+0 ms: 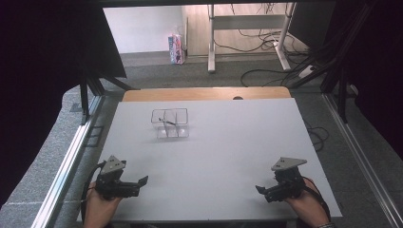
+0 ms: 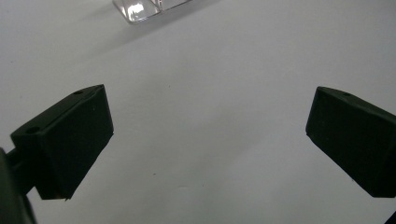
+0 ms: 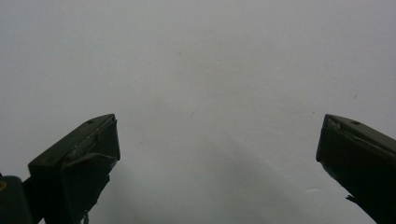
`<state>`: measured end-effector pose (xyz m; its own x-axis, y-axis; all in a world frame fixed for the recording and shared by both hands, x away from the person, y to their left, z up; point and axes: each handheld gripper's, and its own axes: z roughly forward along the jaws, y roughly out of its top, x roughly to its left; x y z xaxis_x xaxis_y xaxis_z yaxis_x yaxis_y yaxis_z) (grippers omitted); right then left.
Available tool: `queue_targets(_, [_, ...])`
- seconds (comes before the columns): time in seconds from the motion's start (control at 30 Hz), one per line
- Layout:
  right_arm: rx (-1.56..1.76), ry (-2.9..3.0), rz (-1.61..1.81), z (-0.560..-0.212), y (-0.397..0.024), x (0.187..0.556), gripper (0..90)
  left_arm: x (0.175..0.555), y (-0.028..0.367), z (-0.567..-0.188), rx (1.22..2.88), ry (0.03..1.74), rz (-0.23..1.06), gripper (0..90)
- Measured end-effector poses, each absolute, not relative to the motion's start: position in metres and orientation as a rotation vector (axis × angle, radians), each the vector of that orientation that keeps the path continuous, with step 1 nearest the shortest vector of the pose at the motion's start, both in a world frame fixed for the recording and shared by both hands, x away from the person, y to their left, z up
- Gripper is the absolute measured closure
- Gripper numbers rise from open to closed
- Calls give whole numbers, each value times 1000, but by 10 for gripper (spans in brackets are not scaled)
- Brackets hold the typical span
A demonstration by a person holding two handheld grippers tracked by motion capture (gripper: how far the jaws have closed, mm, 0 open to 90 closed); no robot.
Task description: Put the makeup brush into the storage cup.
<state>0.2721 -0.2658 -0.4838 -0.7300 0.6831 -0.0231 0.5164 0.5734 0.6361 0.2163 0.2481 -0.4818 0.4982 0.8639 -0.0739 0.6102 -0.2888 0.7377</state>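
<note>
A clear plastic box (image 1: 170, 123) with inner dividers stands on the white table (image 1: 228, 142), left of centre toward the far side; a small dark item lies inside it. Its corner (image 2: 140, 8) shows at the top of the left gripper view. My left gripper (image 1: 140, 183) rests near the front left edge, held by a hand, its jaws wide apart with bare table between them (image 2: 208, 140). My right gripper (image 1: 260, 190) sits near the front right edge, also open, with nothing between its jaws (image 3: 217, 158).
A wooden strip (image 1: 204, 93) runs along the table's far edge. Metal frame rails (image 1: 71, 156) flank both sides. Beyond, on the floor, lie cables (image 1: 266, 71), desk legs and a small carton (image 1: 176, 48).
</note>
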Motion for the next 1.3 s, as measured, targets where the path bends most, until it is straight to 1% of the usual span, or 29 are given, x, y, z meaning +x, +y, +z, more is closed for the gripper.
queue_targets(0.63, [994, 2544, 890, -484, -266, 272, 0, 198, 253, -489, 2071, 1222, 533, 9])
queue_targets(0.97, [993, 2551, 883, -485, -265, 272, 0, 195, 251, -495, 2101, 1218, 522, 0])
queue_targets(1.3, [989, 2558, 877, -486, -265, 272, 0, 196, 253, -495, 2082, 1229, 501, 0])
